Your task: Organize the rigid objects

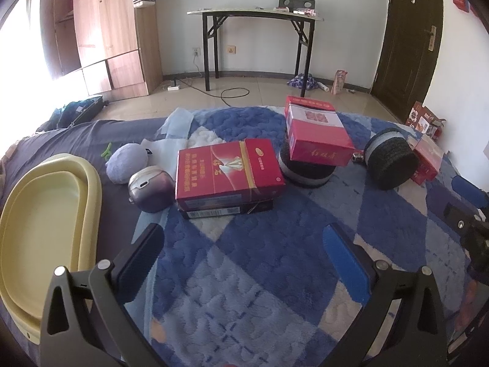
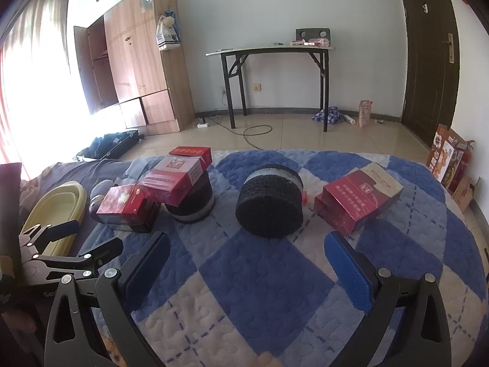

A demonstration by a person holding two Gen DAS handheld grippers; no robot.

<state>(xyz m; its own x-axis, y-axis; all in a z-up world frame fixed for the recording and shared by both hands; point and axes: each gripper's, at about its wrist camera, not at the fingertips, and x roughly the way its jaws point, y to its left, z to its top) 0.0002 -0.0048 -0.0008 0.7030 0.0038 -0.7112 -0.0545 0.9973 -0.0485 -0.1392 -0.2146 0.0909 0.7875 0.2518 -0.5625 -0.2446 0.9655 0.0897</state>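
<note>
On the blue checked blanket [image 1: 259, 260] a red carton [image 1: 227, 172] lies on a dark box, straight ahead of my open, empty left gripper [image 1: 244, 247]. A second red box [image 1: 318, 136] rests on a black-and-grey cylinder [image 1: 305, 172]. Another black cylinder [image 1: 389, 162] lies on its side to the right; in the right wrist view it [image 2: 270, 202] lies just ahead of my open, empty right gripper [image 2: 247, 253]. A dark red box with a beige end [image 2: 360, 197] lies to its right. A yellow tray [image 1: 45, 229] sits at the left.
A purple case [image 1: 151, 189] and a lilac cushion [image 1: 128, 162] lie between the tray and the carton. Beyond the bed are tiled floor, a wardrobe [image 1: 107, 36], a folding table [image 1: 256, 15] and a dark door [image 1: 409, 30].
</note>
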